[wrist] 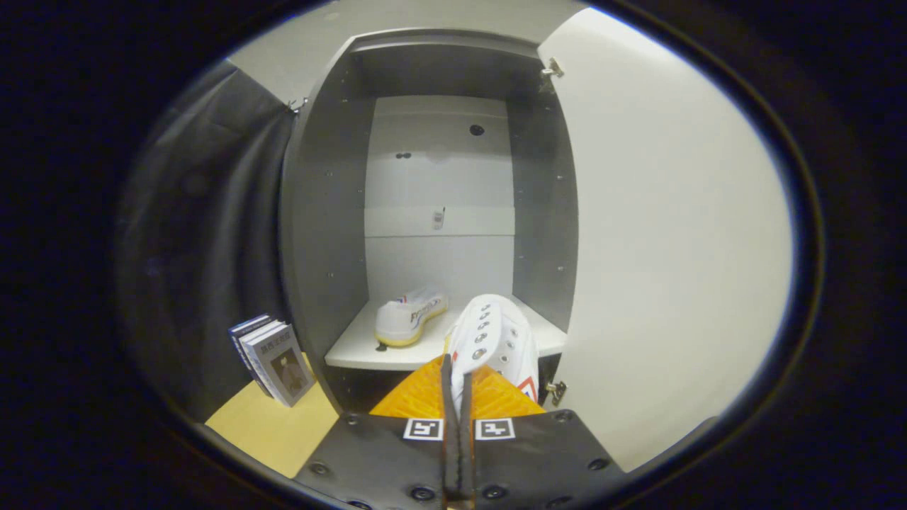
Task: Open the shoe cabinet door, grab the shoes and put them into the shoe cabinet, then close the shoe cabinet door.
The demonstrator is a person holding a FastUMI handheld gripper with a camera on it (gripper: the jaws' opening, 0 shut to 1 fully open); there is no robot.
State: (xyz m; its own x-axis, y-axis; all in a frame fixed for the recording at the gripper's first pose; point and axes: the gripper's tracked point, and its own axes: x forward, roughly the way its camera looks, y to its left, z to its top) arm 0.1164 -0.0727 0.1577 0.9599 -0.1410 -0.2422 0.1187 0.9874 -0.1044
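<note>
The shoe cabinet [322,212] stands open ahead, its white door [673,234] swung out to the right. One white shoe [409,316] with a yellow sole lies on the white shelf [368,350] at the left. My gripper [457,386] is shut on the second white shoe [492,336], pinching its upper edge between the orange fingers [418,397]. That shoe hangs just ahead of the fingers, at the shelf's front edge, right of the first shoe.
Several books [273,358] lean against the cabinet's left outer wall on the yellow floor [269,428]. Black cloth hangs left of the cabinet. The door's hinges [553,69] show at the top and bottom right.
</note>
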